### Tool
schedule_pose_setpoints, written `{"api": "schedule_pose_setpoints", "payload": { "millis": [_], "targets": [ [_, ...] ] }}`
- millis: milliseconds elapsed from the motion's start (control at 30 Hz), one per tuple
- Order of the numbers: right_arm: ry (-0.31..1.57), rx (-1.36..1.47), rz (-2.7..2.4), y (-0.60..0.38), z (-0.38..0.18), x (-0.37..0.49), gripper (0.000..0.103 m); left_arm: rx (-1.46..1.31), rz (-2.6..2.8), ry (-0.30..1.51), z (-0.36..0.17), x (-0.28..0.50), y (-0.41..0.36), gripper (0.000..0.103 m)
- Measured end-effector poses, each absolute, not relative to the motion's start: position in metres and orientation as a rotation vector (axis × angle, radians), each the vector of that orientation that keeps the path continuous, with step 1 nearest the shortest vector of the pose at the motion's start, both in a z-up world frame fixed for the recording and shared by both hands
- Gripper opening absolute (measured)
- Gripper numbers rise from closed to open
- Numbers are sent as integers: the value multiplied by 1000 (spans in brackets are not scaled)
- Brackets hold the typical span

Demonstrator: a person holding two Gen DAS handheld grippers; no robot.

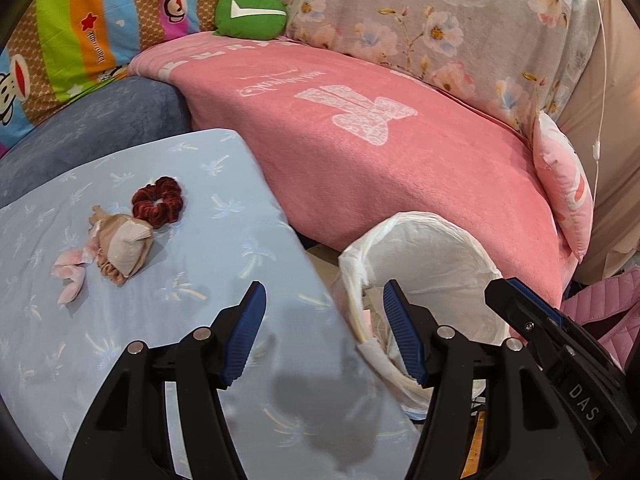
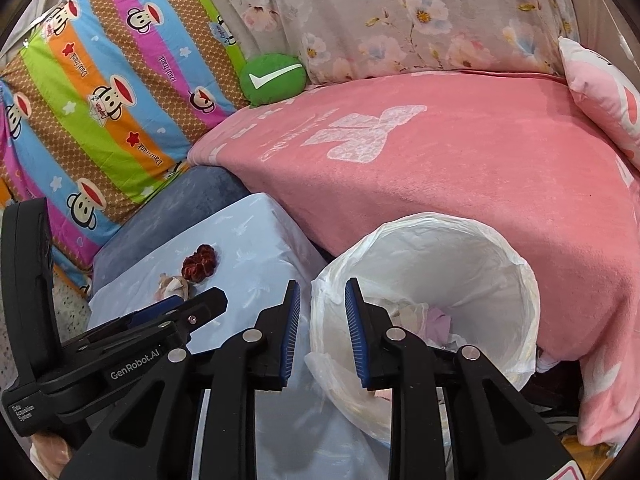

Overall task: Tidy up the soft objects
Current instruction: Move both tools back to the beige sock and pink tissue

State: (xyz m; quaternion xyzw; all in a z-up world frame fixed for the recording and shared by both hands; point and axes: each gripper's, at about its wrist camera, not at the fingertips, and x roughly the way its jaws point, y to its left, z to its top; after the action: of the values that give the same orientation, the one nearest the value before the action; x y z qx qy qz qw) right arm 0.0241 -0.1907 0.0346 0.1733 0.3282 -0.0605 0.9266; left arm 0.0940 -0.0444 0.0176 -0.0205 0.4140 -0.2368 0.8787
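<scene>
Scrunchies (image 1: 158,201) lie on the tabletop (image 1: 248,240) beside the bin (image 2: 460,248); both grippers, left (image 1: 324,334) and right (image 2: 322,330), hover empty, fingers apart.

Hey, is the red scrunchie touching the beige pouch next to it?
Touching. In the left wrist view the red scrunchie lies right against the top corner of the beige pouch, with no blue cloth showing between them.

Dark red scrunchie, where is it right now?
The dark red scrunchie lies on the light blue cloth, left of the white-lined bin in the left wrist view, touching the beige fabric bundle just nearer the camera.
</scene>
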Motion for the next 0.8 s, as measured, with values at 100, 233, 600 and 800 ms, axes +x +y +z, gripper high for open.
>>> {"api": "schedule_pose_setpoints", "payload": {
  "millis": [100, 233, 600, 800],
  "targets": [
    [688, 337, -107, -176, 32, 30, 26, -64, -473, 868, 15, 98, -31, 58],
    [704, 320, -84, -160, 29, 36, 29, -89, -447, 875, 10, 103, -16, 58],
    [745, 265, -24, -117, 23, 57, 34, -145, -385, 887, -2, 112, 27, 63],
    [768, 244, 11, -90, 17, 73, 37, -174, -335, 903, -10, 121, 57, 64]
  ]
}}
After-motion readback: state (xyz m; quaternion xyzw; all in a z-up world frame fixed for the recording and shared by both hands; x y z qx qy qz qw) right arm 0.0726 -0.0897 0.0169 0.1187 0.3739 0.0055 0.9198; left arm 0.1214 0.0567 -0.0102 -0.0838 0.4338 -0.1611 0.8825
